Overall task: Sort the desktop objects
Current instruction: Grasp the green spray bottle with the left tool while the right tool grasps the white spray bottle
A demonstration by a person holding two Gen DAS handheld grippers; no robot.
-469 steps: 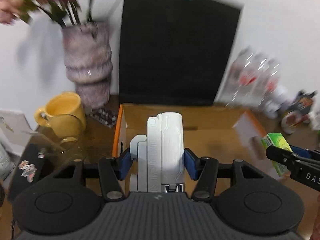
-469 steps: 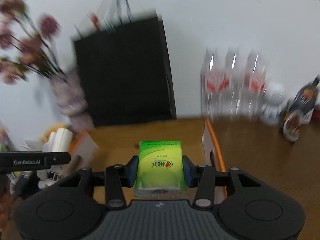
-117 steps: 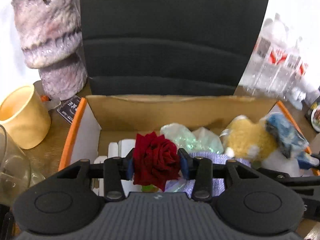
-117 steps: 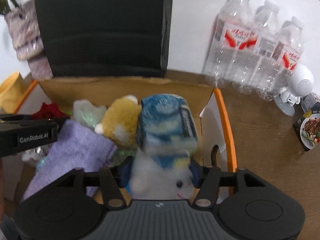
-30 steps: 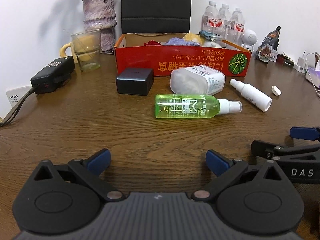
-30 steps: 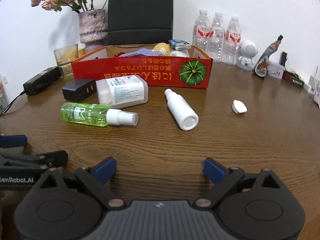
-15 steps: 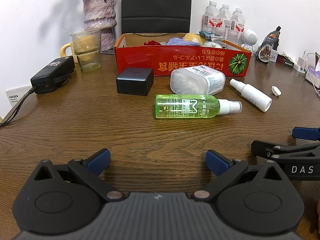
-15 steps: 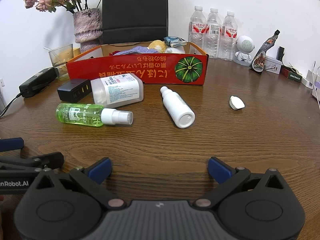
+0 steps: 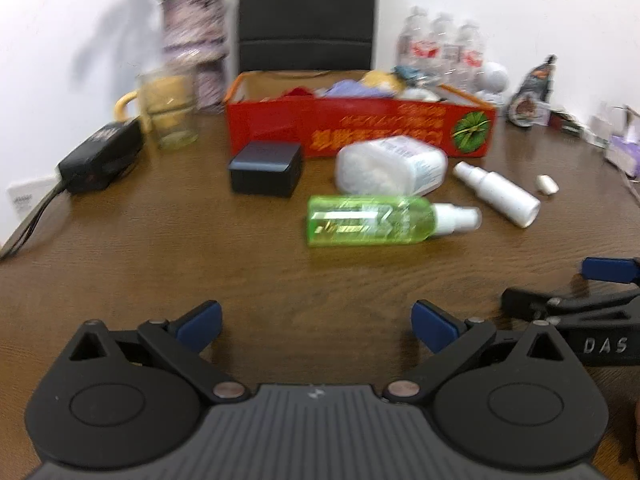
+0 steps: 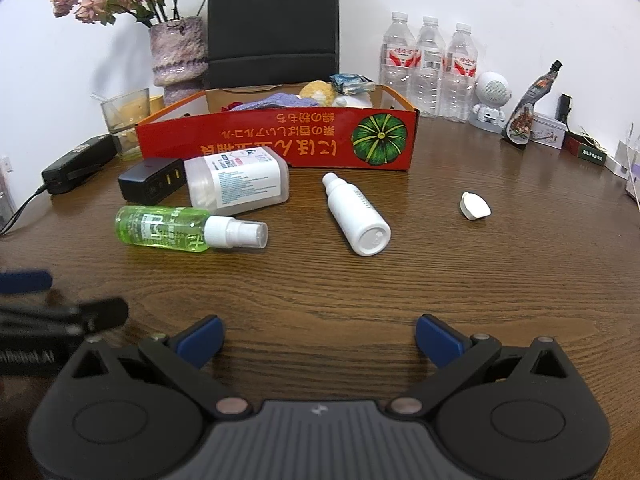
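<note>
A red cardboard box (image 10: pixel 276 140) (image 9: pixel 360 132) stands at the back of the wooden table, with a rose, purple cloth and plush toys inside. In front of it lie a black charger (image 10: pixel 150 184) (image 9: pixel 265 167), a clear swab jar (image 10: pixel 240 184) (image 9: pixel 390 166), a green spray bottle (image 10: pixel 168 228) (image 9: pixel 372 220), a white spray bottle (image 10: pixel 358 216) (image 9: pixel 498 194) and a small white cap (image 10: pixel 474 206) (image 9: pixel 547 184). My left gripper (image 9: pixel 316 320) is open and empty, well short of the objects. My right gripper (image 10: pixel 318 336) is open and empty too.
A vase of flowers (image 10: pixel 178 56), a glass (image 10: pixel 122 116) and a black power adapter with cable (image 10: pixel 76 164) stand at the left. A black bag (image 10: pixel 272 24) is behind the box. Water bottles (image 10: pixel 430 64), a white robot figure (image 10: pixel 490 102) and small packets sit at the right.
Both grippers have pulled back from the box to the near table edge, open and empty. In the last second the left view has edged forward and is blurred.
</note>
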